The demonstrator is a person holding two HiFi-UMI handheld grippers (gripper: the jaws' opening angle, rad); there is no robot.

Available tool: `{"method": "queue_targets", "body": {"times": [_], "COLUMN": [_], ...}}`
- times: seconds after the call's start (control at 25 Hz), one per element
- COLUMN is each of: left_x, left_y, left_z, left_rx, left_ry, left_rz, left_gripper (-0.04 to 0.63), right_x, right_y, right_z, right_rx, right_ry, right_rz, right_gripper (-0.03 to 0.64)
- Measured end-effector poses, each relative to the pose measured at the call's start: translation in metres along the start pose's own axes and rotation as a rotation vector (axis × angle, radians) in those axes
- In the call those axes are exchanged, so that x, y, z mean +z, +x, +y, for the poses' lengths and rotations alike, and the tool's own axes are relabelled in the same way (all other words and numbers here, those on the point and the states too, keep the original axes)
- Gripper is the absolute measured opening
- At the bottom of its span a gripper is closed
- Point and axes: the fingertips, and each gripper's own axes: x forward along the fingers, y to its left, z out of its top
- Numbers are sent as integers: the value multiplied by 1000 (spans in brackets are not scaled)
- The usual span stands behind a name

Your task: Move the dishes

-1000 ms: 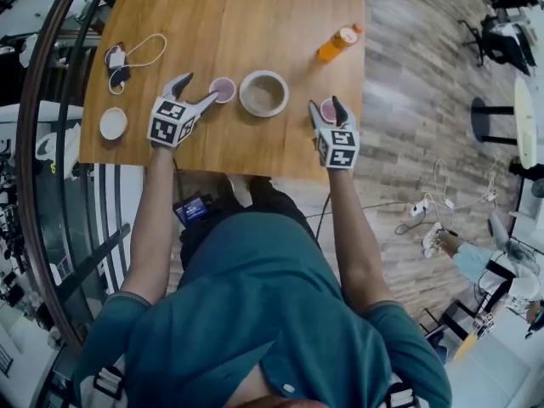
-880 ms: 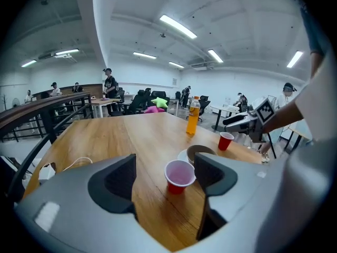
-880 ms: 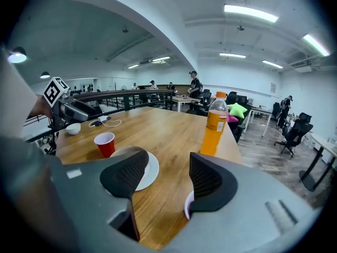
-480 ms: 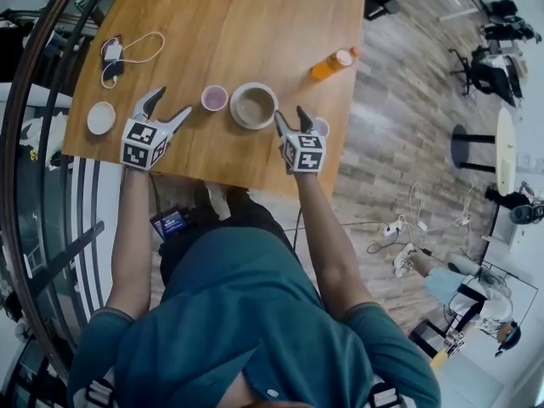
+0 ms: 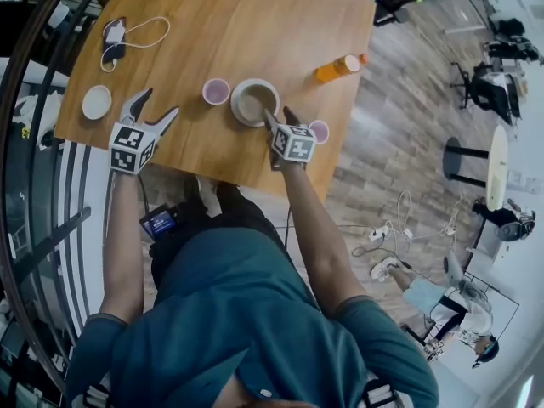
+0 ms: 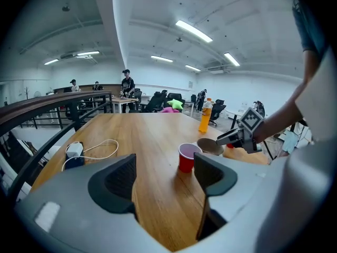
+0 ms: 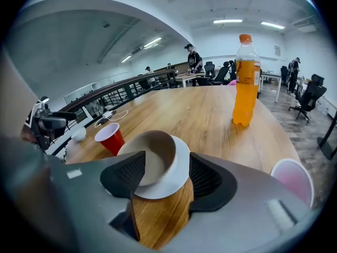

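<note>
Two claws hang over the wooden worktop (image 5: 246, 24). The right claw (image 5: 279, 115) gapes astride the near rim of the round white bowl (image 5: 252, 100) at frame centre. The left claw (image 5: 155, 103), further left, stands wide apart, empty.

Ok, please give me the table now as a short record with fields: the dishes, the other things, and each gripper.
dishes: white bowl, red cup, second cup, small white dish
other things: orange bottle, charger with cable
left gripper: open, empty, red cup ahead of it
right gripper: open, jaws at either side of the white bowl's near rim, contact unclear
</note>
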Motion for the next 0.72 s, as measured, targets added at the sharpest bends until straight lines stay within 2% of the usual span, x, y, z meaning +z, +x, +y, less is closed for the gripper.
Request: {"method": "queue_targets", "body": {"times": [0.32,0.56,0.72], "left_x": [-11,-20,-21], "left_y": [-7,-7,-6], "left_z": [7,4,3], "left_rx": [28,31,31], "left_ry": [-28,-41,-45], "left_rz": [0,8,11], "left_gripper": [342,342,342], "right_x": [-5,-15,-17], "right_y": [14,20,22], "right_z": [4,5,6], "right_rx": [4,3,-3], "right_ry": [40,33,40], "right_rz": [67,127,164], "right_gripper": [265,198,128]}}
